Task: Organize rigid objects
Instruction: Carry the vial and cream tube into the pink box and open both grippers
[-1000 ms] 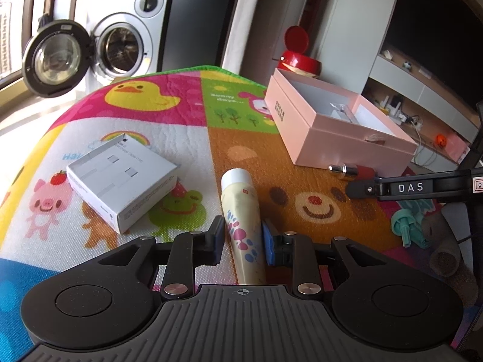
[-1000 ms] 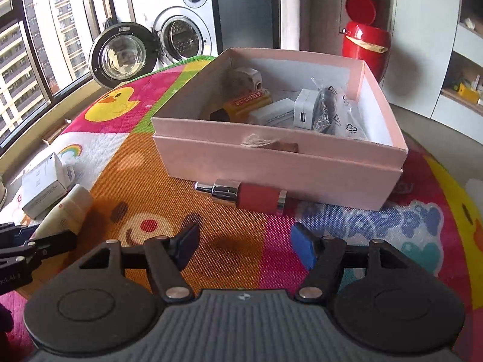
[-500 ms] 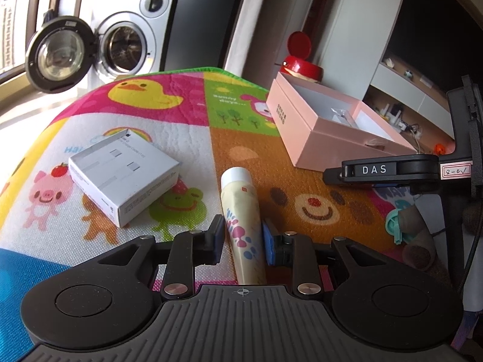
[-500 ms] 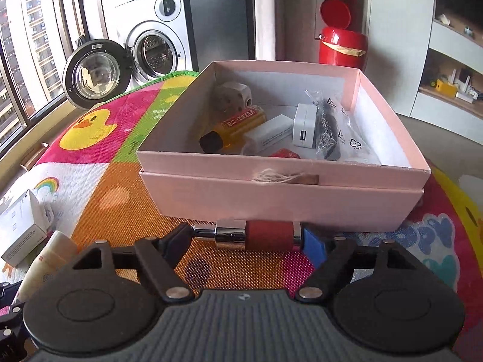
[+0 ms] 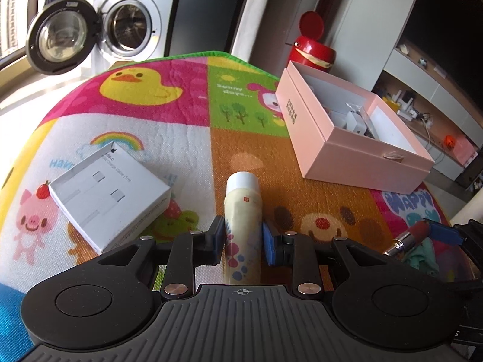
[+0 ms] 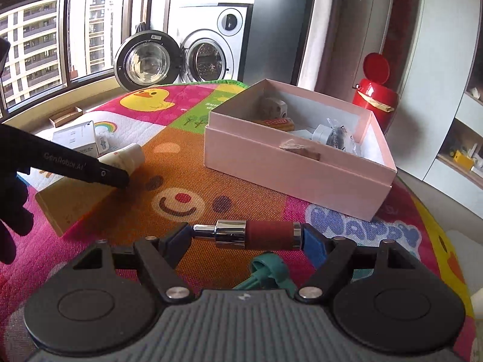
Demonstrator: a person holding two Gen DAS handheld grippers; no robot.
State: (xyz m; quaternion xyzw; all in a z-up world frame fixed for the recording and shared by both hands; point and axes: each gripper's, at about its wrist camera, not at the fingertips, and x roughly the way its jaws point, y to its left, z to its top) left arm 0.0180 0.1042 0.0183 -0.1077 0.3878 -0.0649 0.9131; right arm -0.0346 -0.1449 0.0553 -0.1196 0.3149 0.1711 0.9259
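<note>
The left gripper has its jaws nearly closed, pressed on both sides of a cream tube with a white cap and pink and blue dots. The tube points away from the camera, toward the pink box.

The right gripper has its jaws wide apart, and a lipstick fits sideways between them, end to end. The lipstick has a dark red body and a shiny silver end. The silver tip meets the left jaw and the red end meets the blue pad of the right jaw. These jaws have just been opening, with the lipstick between them. The lipstick is up off the mat, just in front of the pink box.

The pink box is open and sits on a bright play mat with a yellow duck, a pig and a smiley bear face. In the box there are small white things, an orange thing and a clear bag with something dark in it.

A flat white cable box lies on the mat, well to the left of the pink box and beside the cream tube. A small teal thing shows below the lipstick. Behind the pink box stands a red bin with its lid up. Far behind the mat is a washing machine with its round door open.
</note>
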